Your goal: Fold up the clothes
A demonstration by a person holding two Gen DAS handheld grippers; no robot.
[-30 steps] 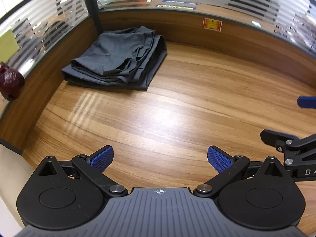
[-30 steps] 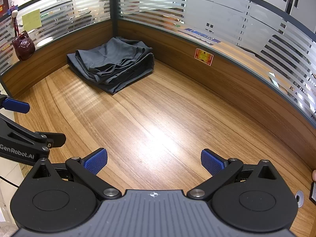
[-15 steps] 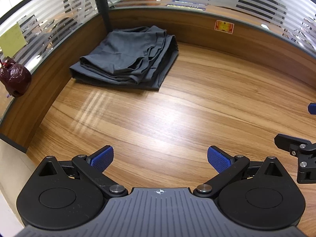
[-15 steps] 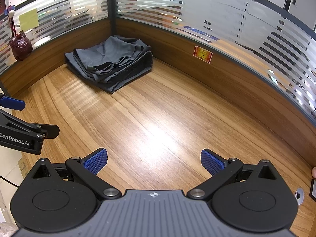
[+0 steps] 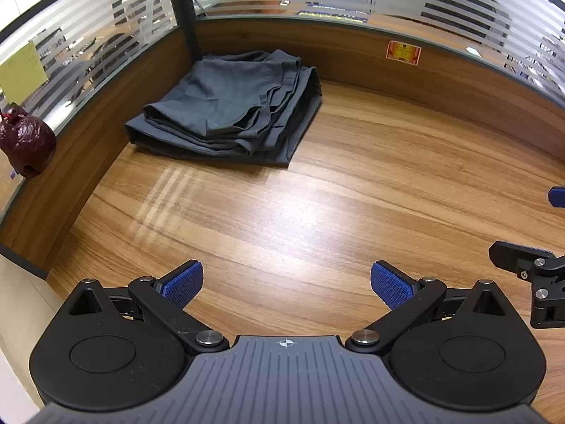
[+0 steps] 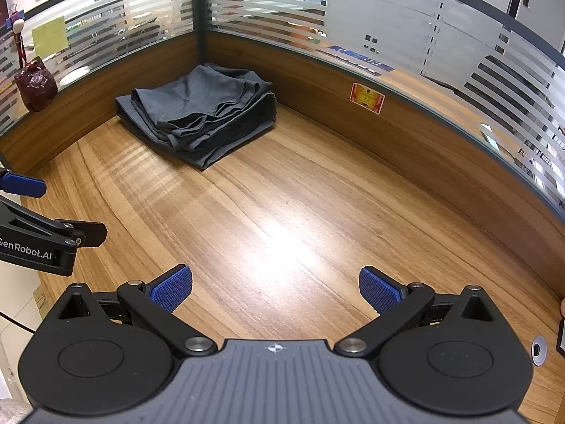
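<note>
Dark grey clothes (image 5: pixel 229 109) lie folded and stacked in the tabletop's (image 5: pixel 317 212) far corner, well apart from left gripper (image 5: pixel 286 284) and right gripper (image 6: pixel 275 288), both spread wide, empty; stage indeterminate, keep stack edges square.

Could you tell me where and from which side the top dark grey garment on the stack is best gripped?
Probably its loose front edge, where the top layer of the grey stack lifts in a rumpled lip. Come low from the near side: the far sides sit against the wooden partition. Both grippers, left and right, are open.
</note>
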